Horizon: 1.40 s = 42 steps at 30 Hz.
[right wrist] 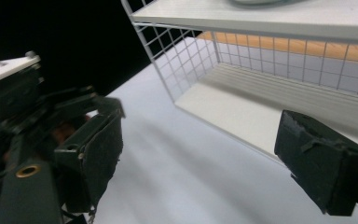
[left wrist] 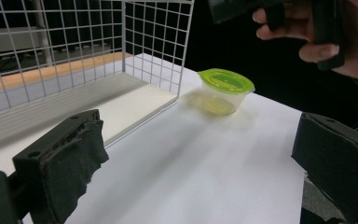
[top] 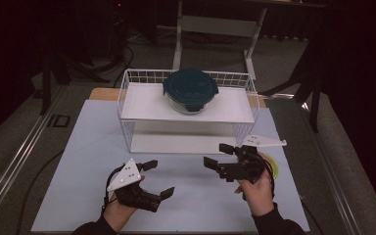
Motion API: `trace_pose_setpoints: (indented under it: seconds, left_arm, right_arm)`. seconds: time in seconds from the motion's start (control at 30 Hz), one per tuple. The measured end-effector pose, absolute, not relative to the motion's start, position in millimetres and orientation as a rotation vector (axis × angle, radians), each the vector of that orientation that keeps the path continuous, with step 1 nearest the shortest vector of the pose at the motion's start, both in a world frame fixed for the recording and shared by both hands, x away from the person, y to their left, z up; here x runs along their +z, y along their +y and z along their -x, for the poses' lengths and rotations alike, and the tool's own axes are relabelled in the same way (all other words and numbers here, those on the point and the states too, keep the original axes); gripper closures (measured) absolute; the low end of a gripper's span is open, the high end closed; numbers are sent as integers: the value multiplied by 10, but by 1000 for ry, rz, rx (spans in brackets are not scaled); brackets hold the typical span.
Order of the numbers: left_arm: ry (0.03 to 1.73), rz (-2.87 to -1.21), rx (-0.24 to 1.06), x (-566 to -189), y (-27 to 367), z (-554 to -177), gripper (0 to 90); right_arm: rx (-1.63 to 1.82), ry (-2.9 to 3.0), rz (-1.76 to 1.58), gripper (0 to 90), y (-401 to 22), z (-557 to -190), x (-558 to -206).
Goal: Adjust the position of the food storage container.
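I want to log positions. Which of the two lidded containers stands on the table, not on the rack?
The small clear container with the green lid, beside the wire rack; the dark-lidded one sits on the rack's upper shelf.

White wire rack; translucent plastic tub, glossy green lid.

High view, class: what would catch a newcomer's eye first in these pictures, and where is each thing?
First comes the white wire rack at the middle of the pale table, with a round dark-lidded container on its upper shelf. In front of it, the left hand-held gripper and right hand-held gripper hover with jaws open and nothing between them. A small green-lidded tub stands on the table by the rack's right end.
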<state>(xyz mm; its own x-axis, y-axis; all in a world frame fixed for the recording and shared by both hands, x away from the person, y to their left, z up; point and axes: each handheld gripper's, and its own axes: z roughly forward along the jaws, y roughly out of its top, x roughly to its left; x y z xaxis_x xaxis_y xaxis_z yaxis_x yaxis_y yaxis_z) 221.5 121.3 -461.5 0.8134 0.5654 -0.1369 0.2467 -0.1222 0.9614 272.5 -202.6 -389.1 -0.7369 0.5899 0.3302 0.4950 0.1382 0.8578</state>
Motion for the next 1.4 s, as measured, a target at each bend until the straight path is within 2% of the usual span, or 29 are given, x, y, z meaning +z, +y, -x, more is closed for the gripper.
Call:
trace_pose_setpoints:
  seconds: [0.37, 0.43, 0.53, 0.57, 0.6, 0.67, 0.7, 0.73, 0.8, 0.83, 0.97, 1.4]
  left_arm:
    - [633, -1698, 302, -4635, 1217, -2217, 27]
    - [634, -1701, 303, -4641, 1211, -2218, 27]
    - [632, -1704, 295, -4645, 1202, -2217, 27]
    - [630, -1704, 294, -4646, 1200, -2216, 27]
    - [630, -1706, 292, -4648, 1198, -2216, 27]
    - [626, -1708, 285, -4651, 1192, -2217, 27]
    - [624, -1707, 285, -4652, 1190, -2216, 27]
    - [625, -1709, 285, -4652, 1187, -2216, 27]
    - [624, -1708, 285, -4653, 1187, -2216, 27]
    - [626, -1708, 285, -4656, 1187, -2219, 27]
    - [628, -1710, 282, -4662, 1186, -2223, 27]
    - [628, -1717, 274, -4677, 1171, -2230, 27]
  right_arm:
    - [1631, 2303, -1165, 159, -2440, -2527, -4129]
    - [1618, 2308, -1190, 230, -2512, -2510, -4174]
    - [1544, 2274, -1207, 413, -2665, -2487, -4260]
    - [1510, 2264, -1214, 453, -2704, -2485, -4281]
    - [1510, 2264, -1214, 453, -2704, -2485, -4281]
    - [1463, 2267, -1225, 566, -2783, -2496, -4325]
    - [1400, 2246, -1231, 664, -2864, -2511, -4359]
    - [1400, 2246, -1231, 664, -2864, -2511, -4359]
    - [1362, 2232, -1245, 742, -2949, -2525, -4384]
    - [1344, 2228, -1260, 836, -3037, -2541, -4411]
    - [1282, 2207, -1291, 898, -3207, -2545, -4474]
    - [1185, 2057, -1434, 900, -3773, -2560, -4619]
